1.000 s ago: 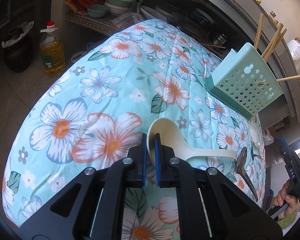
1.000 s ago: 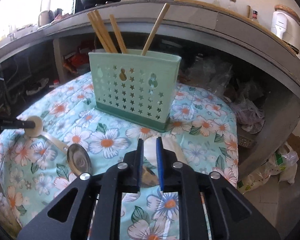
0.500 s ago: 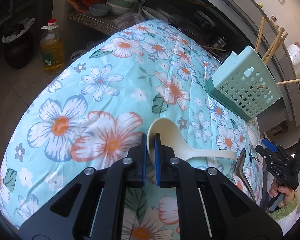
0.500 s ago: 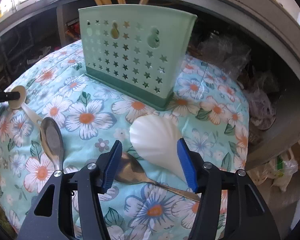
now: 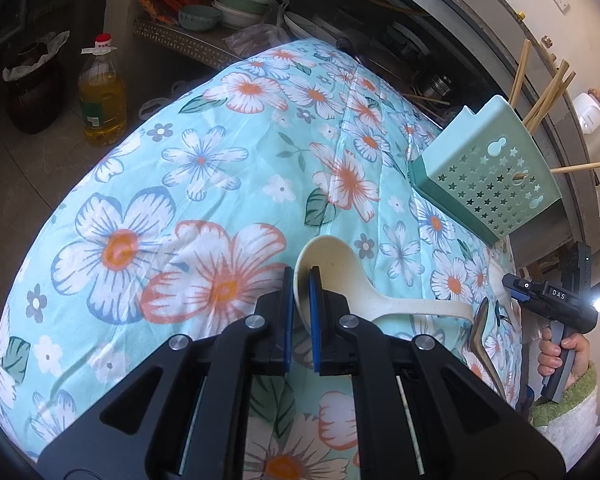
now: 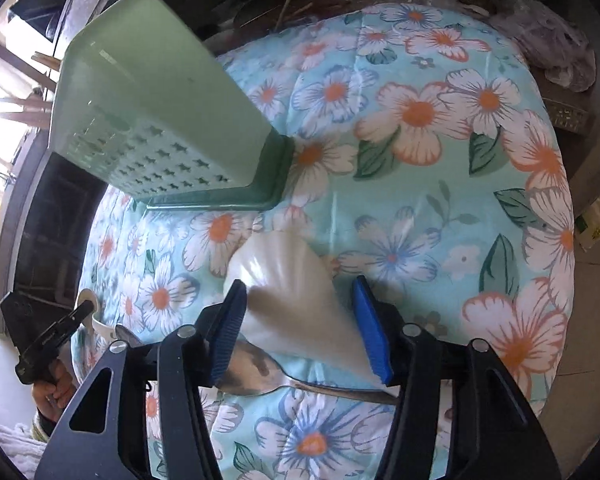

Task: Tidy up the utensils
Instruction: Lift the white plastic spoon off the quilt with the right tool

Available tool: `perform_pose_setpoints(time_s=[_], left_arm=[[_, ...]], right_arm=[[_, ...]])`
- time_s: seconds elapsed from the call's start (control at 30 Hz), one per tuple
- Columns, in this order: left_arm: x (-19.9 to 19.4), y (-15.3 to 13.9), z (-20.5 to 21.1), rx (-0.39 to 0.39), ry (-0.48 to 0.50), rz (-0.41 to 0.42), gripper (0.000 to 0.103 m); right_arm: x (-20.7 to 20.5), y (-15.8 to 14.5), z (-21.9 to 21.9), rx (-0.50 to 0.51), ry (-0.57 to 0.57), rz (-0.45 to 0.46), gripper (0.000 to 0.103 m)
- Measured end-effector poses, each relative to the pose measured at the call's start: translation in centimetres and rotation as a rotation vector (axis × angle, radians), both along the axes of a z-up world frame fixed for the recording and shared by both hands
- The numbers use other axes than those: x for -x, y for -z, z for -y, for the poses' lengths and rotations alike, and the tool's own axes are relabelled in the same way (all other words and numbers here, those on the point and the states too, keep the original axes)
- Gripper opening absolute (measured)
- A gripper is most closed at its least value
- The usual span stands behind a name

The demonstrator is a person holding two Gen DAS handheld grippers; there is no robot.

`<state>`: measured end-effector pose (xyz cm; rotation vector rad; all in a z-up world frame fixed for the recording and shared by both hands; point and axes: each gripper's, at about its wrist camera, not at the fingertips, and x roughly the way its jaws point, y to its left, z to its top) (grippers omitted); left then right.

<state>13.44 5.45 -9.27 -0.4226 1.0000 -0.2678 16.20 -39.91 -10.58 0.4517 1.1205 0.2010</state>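
— Green holder (image 5: pixel 488 184), standing upright on the floral cloth (image 5: pixel 220 184)?
— Yes, at the far edge. Several wooden chopsticks (image 5: pixel 548 94) poking out the top; rest of the inside hidden.
— Left gripper (image 5: pixel 299 312)?
— Clamped tight on the rim of a cream ladle (image 5: pixel 340 280), lying on the cloth.
— Right gripper (image 6: pixel 300 332)?
— Closing around a white shell-shaped scoop (image 6: pixel 296 296), pads not clearly pressing. Metal spoon (image 6: pixel 256 372) partly under the scoop.

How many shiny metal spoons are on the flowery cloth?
2. One shiny metal spoon lies partly under the white shell-shaped scoop; the other metal spoon lies beside the cream plastic ladle's handle. More may be hidden.
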Motion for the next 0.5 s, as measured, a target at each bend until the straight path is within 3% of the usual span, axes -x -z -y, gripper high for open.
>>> perform_pose_setpoints(time_s=[0.17,0.27,0.5], left_arm=[[0.0,0.0,0.0,0.0,0.0,0.001,0.007],[0.0,0.0,-0.1,0.001,0.0,0.001,0.007],[0.0,0.0,-0.1,0.003,0.0,0.001,0.007]], right_arm=[[1.3,-2.5,-2.5,0.131,-0.032,0.097,0.028],[2.7,-3.9,-4.4,0.198,-0.08,0.146,0.026],[3.1,-4.2,-8.3,0.314,-0.188,0.153,0.026]])
